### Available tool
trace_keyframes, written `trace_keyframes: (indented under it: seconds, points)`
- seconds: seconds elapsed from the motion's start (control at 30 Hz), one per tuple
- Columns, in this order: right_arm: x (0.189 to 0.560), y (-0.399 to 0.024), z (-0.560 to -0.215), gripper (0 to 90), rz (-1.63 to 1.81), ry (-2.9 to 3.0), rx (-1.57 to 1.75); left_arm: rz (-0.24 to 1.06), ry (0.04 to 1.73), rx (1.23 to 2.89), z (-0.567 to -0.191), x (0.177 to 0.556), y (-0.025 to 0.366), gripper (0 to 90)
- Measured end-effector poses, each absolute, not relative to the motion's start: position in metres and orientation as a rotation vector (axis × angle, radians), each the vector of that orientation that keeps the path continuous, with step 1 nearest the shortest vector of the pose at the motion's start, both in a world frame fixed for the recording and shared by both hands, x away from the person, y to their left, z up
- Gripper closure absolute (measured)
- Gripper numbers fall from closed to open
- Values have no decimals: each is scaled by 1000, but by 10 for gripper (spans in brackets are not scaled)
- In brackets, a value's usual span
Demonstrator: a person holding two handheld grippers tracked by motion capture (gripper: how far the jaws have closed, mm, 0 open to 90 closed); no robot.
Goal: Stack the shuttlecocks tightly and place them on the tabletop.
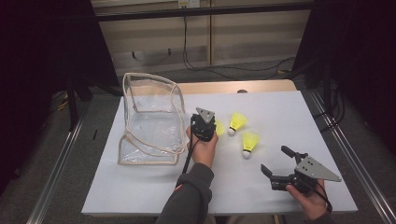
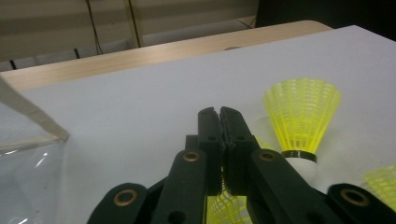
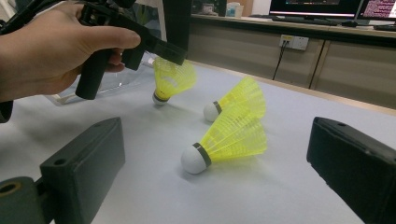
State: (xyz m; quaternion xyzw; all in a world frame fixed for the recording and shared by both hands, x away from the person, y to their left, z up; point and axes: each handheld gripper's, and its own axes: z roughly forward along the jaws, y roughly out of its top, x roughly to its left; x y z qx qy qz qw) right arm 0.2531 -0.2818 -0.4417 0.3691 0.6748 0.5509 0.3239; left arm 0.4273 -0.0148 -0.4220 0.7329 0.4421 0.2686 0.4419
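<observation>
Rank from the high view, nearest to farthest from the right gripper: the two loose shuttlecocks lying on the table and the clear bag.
From the right gripper:
1. Near shuttlecock, just up-left of it.
2. Far shuttlecock, beyond, by the left gripper.
3. Clear bag, far left.

Desk: white sheet over a light wood top, wood showing at the far edge. Grey floor around it, metal rails along both sides. Back wall is beige panelling with black cables hanging down and trailing on the floor. Dark curtains, probably, at left and right. Right gripper view: wall socket, monitors on a counter. Dim lighting.
</observation>
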Motion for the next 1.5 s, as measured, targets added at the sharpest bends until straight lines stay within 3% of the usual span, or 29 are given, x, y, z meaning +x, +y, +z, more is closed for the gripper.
trace_keyframes:
  seconds: [1.5]
  points:
    - [253,-282,-442,34,1451,1772,963,666,1063,1882,-428,441,-27,854]
